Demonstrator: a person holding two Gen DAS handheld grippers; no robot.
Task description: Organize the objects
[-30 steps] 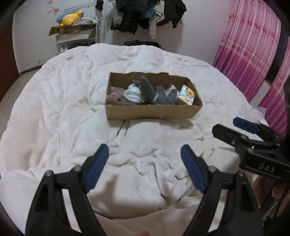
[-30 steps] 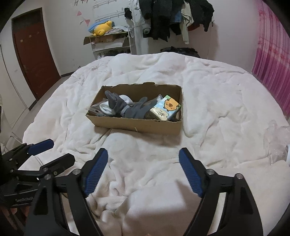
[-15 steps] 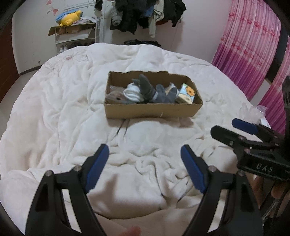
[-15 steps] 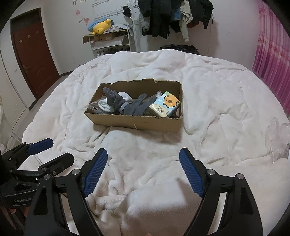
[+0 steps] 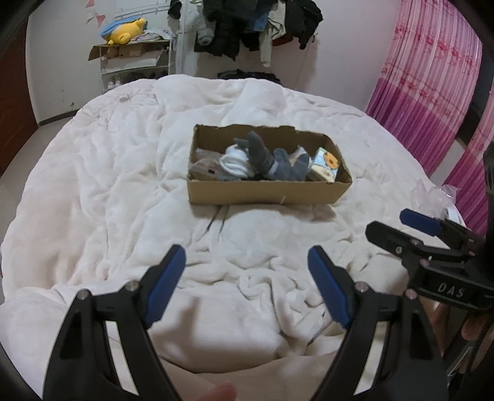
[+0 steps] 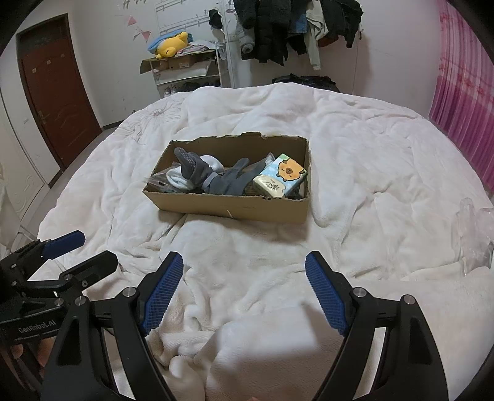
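Note:
A brown cardboard box [image 5: 265, 194] [image 6: 228, 208] lies on the white bed. In it are grey socks [image 5: 268, 160] [image 6: 213, 179], a white sock [image 5: 234, 162], a clear bag [image 5: 202, 168] and a tissue pack with a bear picture [image 5: 325, 165] [image 6: 281, 180]. My left gripper [image 5: 247, 287] is open and empty, low over the blanket, well short of the box. My right gripper [image 6: 244, 293] is open and empty, also short of the box. Each gripper shows at the edge of the other's view: the right one [image 5: 410, 228], the left one [image 6: 77, 250].
A white rumpled blanket [image 5: 108, 191] covers the round bed. Clear plastic wrap [image 6: 472, 228] lies at the bed's right edge. Pink curtains [image 5: 432, 92] hang on the right. A clothes rack [image 6: 278, 27], a shelf with a yellow plush [image 6: 169, 46] and a brown door [image 6: 58, 95] stand behind.
Both grippers have drawn back and lifted slightly, so the box sits a bit lower and farther in view. Both stay open and empty.

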